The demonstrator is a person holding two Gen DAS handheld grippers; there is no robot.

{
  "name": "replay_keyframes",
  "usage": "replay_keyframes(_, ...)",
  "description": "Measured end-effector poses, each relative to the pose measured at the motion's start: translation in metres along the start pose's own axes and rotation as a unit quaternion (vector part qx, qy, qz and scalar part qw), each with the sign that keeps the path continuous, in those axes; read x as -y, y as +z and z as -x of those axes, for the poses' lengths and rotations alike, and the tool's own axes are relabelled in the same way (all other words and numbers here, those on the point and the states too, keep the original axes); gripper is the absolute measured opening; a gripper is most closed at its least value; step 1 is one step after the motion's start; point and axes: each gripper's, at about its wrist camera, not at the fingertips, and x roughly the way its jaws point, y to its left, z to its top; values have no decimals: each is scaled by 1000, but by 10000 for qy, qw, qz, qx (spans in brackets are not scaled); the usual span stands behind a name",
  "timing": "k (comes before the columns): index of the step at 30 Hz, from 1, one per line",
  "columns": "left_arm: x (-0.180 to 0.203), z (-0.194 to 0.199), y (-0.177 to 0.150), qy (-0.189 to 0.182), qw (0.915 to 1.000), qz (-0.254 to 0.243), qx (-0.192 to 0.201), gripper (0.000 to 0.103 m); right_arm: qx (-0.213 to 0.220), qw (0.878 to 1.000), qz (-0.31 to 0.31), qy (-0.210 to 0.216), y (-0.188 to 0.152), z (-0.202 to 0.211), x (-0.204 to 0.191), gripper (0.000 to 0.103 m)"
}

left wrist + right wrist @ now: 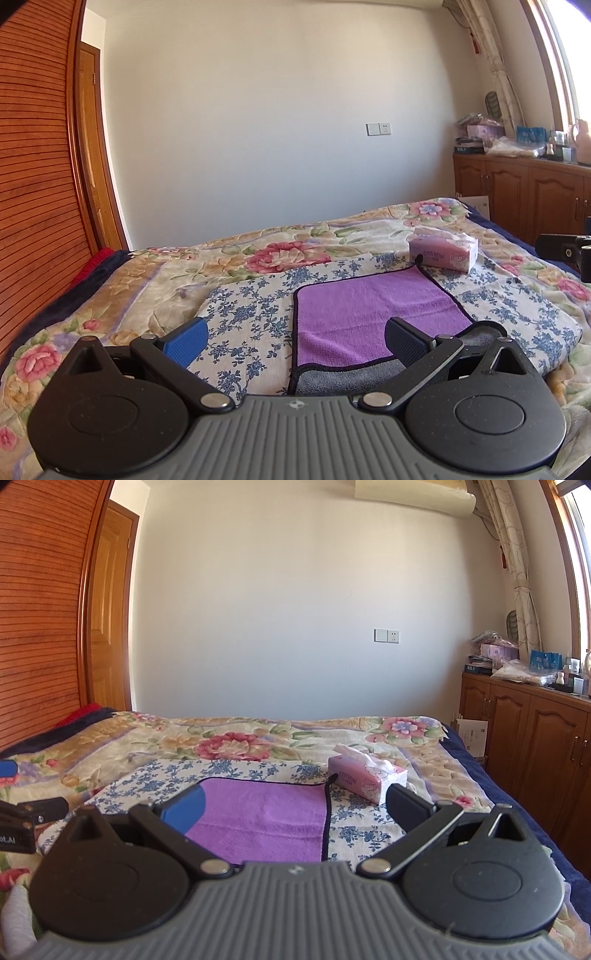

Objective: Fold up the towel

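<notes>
A purple towel (369, 306) with a dark border and a grey underside lies on a blue-flowered cloth (251, 306) on the bed. Its near edge is turned up, showing grey. My left gripper (293, 341) hovers open over the towel's near left corner, holding nothing. In the right wrist view the towel (266, 819) lies flat ahead, and my right gripper (293, 810) stands open above its near right part, also holding nothing. Each gripper has one blue finger pad (184, 808) and one black one.
A pink tissue box (443, 249) sits just beyond the towel's far right corner, also seen as the tissue box (365, 775). The bed's floral quilt (280, 251) spreads all around. Wooden cabinets (528, 731) stand to the right, a wardrobe (33, 166) to the left.
</notes>
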Motion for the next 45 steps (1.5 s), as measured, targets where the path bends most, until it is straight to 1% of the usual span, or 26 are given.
replay_keyframes(10, 3, -16, 2, -45, 9999, -85, -118, 103, -98, 9999, 94, 65, 1, -13, -2, 103)
replay_keyframes(16, 3, -28, 5, -117, 9997, -41, -215, 103, -190, 9997, 94, 131, 2, -22, 0, 103)
replay_keyframes(30, 0, -62, 9, -274, 9986, -14, -451, 103, -491, 9982, 205, 288, 1, -48, 1, 103)
replay_keyframes(35, -1, -76, 9, -340, 9976, -33, -607, 103, -637, 9970, 306, 326, 0, -58, 0, 103)
replay_keyframes(40, -2, -88, 8, -325, 9972, -115, -671, 103, -739, 9957, 413, 371, -1, -67, -1, 103)
replay_keyframes(45, -7, -101, 6, -405, 9959, -176, -783, 103, -846, 9944, 489, 401, -2, -77, -1, 103)
